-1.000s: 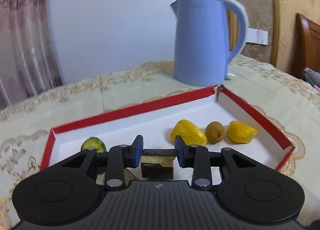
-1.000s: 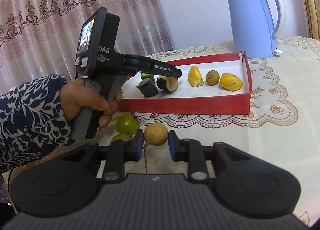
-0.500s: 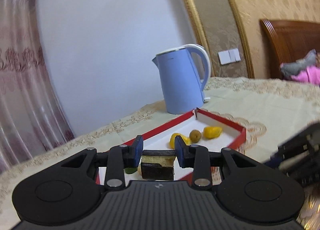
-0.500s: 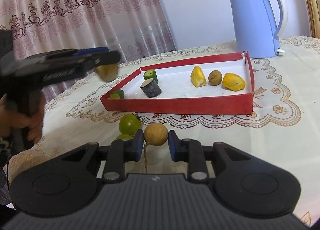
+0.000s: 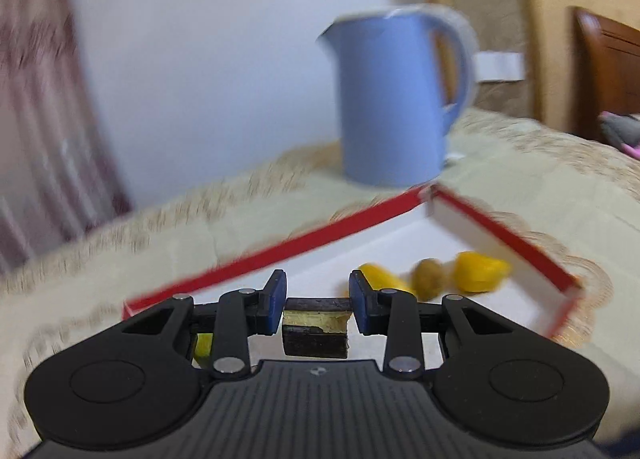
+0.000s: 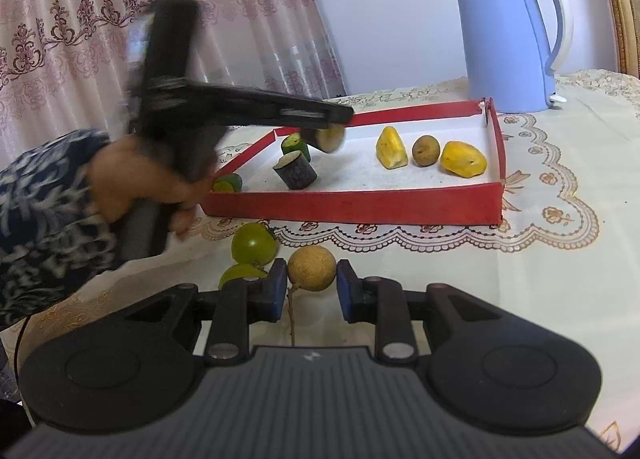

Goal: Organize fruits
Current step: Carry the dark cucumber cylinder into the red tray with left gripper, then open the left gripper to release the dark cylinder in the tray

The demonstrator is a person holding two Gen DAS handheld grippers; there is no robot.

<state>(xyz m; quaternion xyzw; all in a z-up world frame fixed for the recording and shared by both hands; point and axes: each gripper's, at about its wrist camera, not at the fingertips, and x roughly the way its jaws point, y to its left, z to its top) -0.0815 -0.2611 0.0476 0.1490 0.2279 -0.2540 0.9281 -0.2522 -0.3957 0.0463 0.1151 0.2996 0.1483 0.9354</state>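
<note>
My left gripper [image 5: 318,305] is shut on a dark-skinned fruit chunk with pale flesh [image 5: 316,329] and holds it above the left part of the red tray [image 5: 304,243]. From the right wrist view the left gripper [image 6: 340,119] carries that chunk [image 6: 326,138] over the tray [image 6: 360,205]. In the tray lie two yellow pieces [image 6: 391,147] [image 6: 464,159], a brown round fruit [image 6: 426,149], a dark chunk [image 6: 295,170] and a green piece [image 6: 295,144]. My right gripper [image 6: 312,293] is open around a tan round fruit [image 6: 312,268] on the table.
A blue kettle [image 6: 508,31] stands behind the tray. Two green fruits [image 6: 254,245] [image 6: 238,273] lie on the tablecloth left of my right gripper. Another green piece [image 6: 229,182] sits at the tray's left corner. A curtain hangs at the left.
My left gripper swung away to the left with the dark chunk, then came back over the tray. The right gripper has stayed still around the tan fruit.
</note>
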